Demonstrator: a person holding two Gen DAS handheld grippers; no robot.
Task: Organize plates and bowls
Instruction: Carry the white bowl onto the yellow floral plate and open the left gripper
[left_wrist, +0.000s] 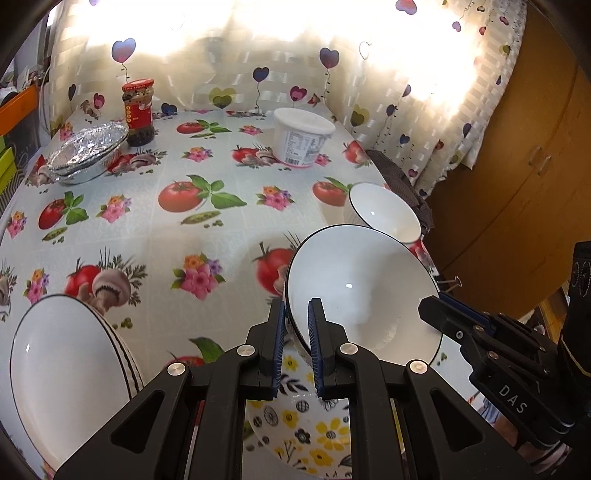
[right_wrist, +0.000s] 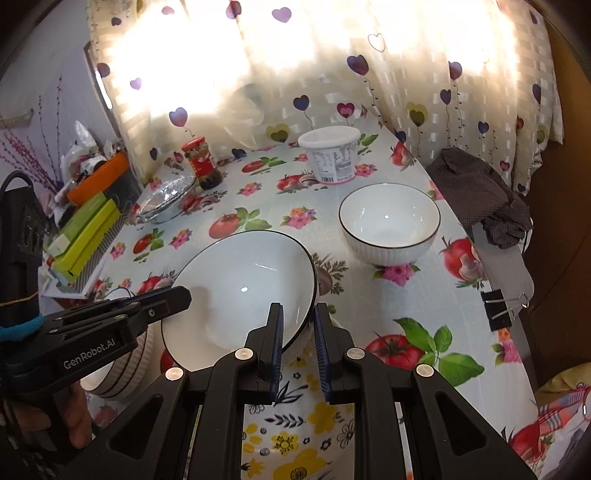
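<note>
Two hand-held grippers hold one large white bowl with a thin black rim tilted above the table. The left gripper has its jaws nearly closed, the blue pads pinching the bowl's near-left rim. The right gripper likewise has its jaws nearly closed on the opposite edge of the rim; in the left wrist view it enters from the right, and in the right wrist view the left gripper enters from the left, with part of a hand below it.

Directly beneath the held bowl lies a white plate printed with yellow and black flowers, resting on the table covered by an oilcloth with tomatoes and flowers. A second, smaller white ribbed bowl with a black rim stands upright beyond, near the table's right edge. A third white bowl with black bands on its outer wall sits at the near left.

At the far side stand a white lidded plastic tub, a glass jar with a red lid and red label, and stacked aluminium foil trays just beside the jar. A dark dotted cloth lies at the right edge, near a black binder clip. A heart-patterned curtain hangs behind.
</note>
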